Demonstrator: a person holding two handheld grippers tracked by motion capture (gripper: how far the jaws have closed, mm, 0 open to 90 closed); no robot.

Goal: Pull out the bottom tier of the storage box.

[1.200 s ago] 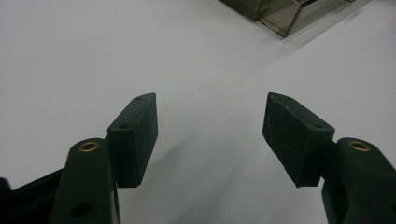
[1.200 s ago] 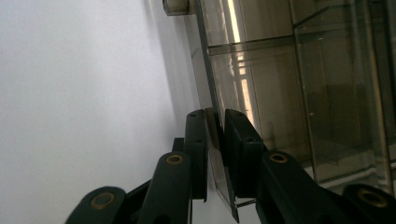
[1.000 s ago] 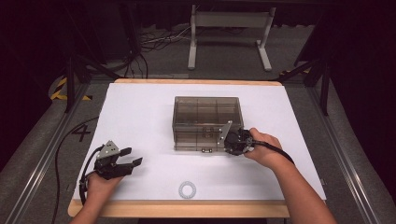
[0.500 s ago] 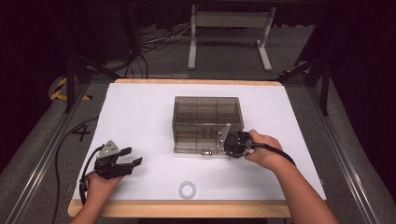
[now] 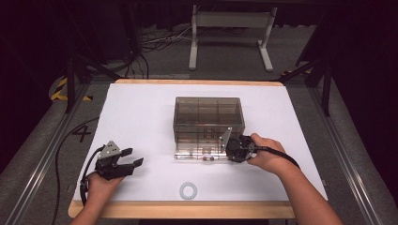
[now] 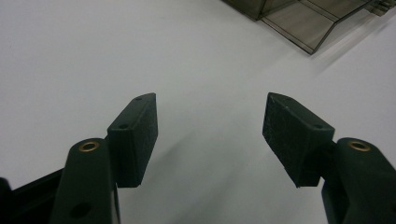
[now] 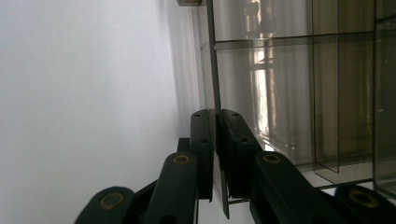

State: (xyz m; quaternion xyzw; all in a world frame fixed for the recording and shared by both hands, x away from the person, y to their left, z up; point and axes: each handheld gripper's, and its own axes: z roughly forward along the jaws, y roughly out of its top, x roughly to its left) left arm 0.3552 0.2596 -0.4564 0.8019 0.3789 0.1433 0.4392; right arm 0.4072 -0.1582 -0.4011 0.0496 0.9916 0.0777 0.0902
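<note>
A smoky transparent box (image 5: pixel 209 117) with inner compartments stands in the middle of the white table (image 5: pixel 141 108). At its front right corner my right gripper (image 5: pixel 230 149) lies on its side. In the right gripper view that gripper (image 7: pixel 215 114) is shut on a thin clear panel (image 7: pixel 211 70) at the box's front, edge-on between the pads. The box's compartments (image 7: pixel 289 84) stretch away to the right of the jaws. My left gripper (image 5: pixel 136 157) rests at the front left of the table, open. In the left gripper view the left gripper (image 6: pixel 210 121) has nothing between its jaws.
A small pale ring (image 5: pixel 187 190) lies on the table near the front edge, between the two hands. A corner of the box (image 6: pixel 299 23) shows beyond the left jaws. Metal rails run along both sides of the table.
The right gripper has shifted very slightly at the box's front corner, still clamped on the panel. The left hand and its gripper have stayed still.
</note>
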